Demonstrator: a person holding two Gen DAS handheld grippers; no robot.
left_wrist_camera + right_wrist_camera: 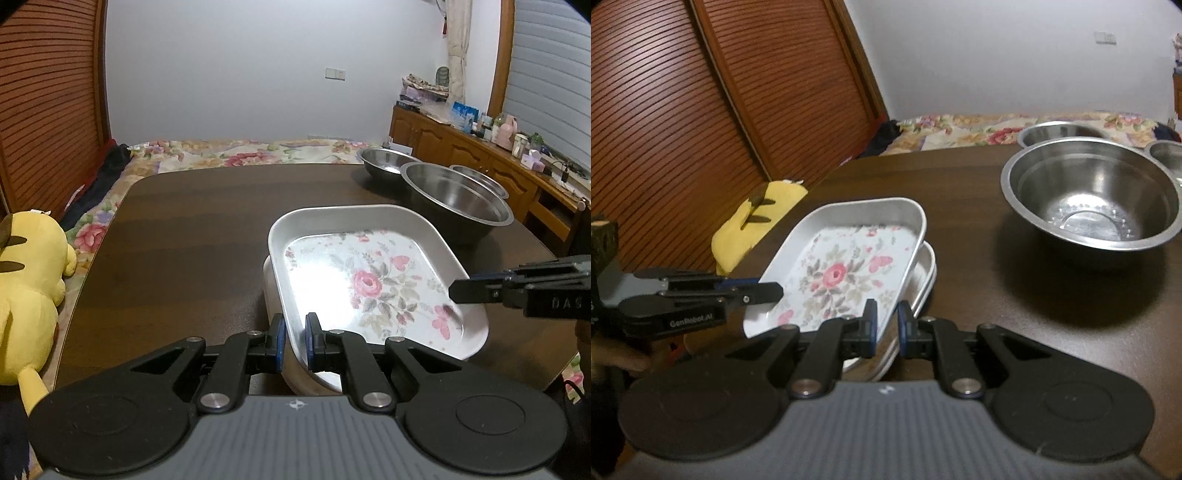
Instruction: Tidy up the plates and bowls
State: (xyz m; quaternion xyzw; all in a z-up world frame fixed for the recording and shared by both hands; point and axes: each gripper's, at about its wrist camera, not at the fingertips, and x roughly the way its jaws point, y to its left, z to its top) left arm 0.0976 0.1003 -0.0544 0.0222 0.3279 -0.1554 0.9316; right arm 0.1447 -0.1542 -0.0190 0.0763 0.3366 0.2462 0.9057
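Floral tray [369, 280] over stacked trays [923, 280], steel bowls [1093, 195] empty, my left gripper [294, 341] and right gripper [886, 328] each clamped on its rim.

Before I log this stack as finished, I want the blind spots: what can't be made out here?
- How many trays lie under the floral tray: right wrist view, the top tray and the right claw cover them.
- The third bowl: right wrist view, cut off by the edge; left wrist view, behind the big bowl.
- Bottles on the sideboard: left wrist view, too small.
- Near table edge: both views, hidden by the left claw and its body.
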